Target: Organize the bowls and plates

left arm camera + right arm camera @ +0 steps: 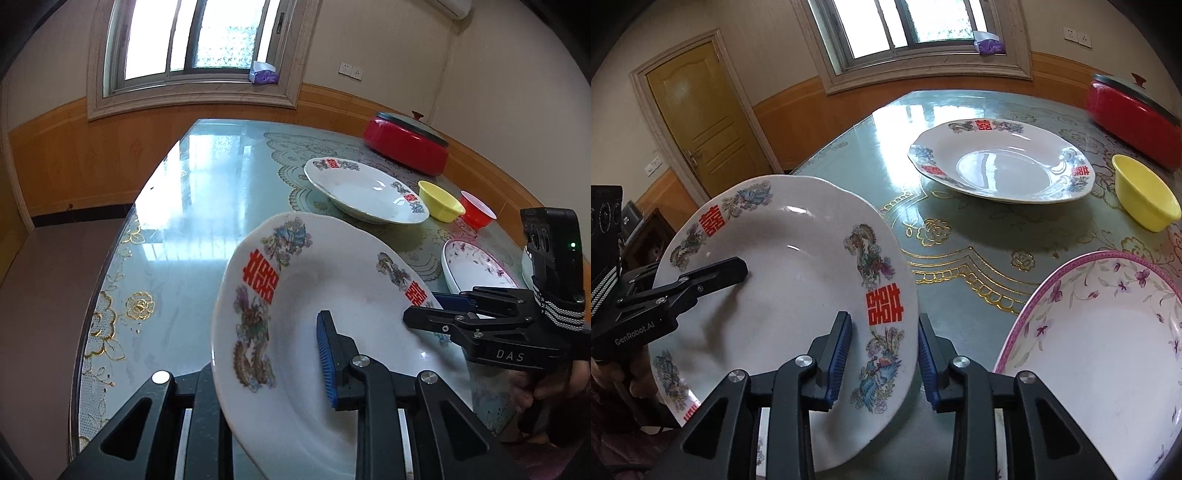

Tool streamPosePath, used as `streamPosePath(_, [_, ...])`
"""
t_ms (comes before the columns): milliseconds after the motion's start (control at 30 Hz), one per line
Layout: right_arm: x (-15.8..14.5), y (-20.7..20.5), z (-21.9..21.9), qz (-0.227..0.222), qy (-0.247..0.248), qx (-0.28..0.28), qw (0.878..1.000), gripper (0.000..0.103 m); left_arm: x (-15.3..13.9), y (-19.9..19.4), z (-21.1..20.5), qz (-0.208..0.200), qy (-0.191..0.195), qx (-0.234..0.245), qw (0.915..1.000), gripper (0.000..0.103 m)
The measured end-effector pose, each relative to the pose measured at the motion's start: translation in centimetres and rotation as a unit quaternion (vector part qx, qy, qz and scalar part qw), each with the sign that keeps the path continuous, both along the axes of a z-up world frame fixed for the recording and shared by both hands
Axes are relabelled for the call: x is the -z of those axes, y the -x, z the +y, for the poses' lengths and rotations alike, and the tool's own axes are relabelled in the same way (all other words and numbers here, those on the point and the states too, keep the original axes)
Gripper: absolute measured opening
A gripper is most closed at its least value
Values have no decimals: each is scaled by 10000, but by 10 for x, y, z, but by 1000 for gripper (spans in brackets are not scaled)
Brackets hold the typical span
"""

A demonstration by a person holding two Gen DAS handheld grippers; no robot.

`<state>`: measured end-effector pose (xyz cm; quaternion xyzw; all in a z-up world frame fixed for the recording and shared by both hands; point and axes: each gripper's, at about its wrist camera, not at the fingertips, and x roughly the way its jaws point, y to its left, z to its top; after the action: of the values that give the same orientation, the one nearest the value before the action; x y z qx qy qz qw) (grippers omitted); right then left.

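The left gripper pinches the rim of the dragon plate. One blue pad presses on the top face and the other finger hides under the plate, so this gripper is closed on it. The right gripper has its two fingers on either side of the same plate's far rim. There looks to be a small gap between the outer pad and the rim, so I cannot tell if it is squeezing yet. The plate is tipped up on a slant between the two tools, above the near part of the table.

I think the step is to carry this plate over and stack it on the matching plate, which lies flat farther out on the table. To do it well, both tools should move together and level the plate. It should come down softly and straight, so the rims line up and do not clink.

The held plate is white and deep, with a wavy rim. It has red signs and bright dragon and bird pictures. It looks hard and slippery.

Near the right gripper sits a pink flower plate. Past it are a yellow bowl and a red bowl.
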<state>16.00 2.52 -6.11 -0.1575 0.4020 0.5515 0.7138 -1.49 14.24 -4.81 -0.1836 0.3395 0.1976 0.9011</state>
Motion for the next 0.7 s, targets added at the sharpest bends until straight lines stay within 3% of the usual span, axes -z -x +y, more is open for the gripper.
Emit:
streamPosePath(133, [-1, 8, 6, -208, 170, -217, 9994, 39, 5, 6, 4, 28, 16, -161, 9999, 25])
streamPosePath(233, [2, 12, 3, -150, 312, -489, 9982, 46, 8, 8, 6, 10, 35, -211, 9998, 25])
streamPosePath(400, [1, 19, -10, -32, 304, -759, 9966, 46, 15, 12, 9, 73, 60, -282, 9996, 33])
streamPosePath(567, [-1, 25, -7, -150, 139, -485, 9986, 46, 21, 10, 12, 181, 64, -424, 9989, 38])
streamPosePath(700, [1, 31, 13, -561, 235, -217, 9979, 48, 18, 9, 15, 212, -132, -545, 9982, 39])
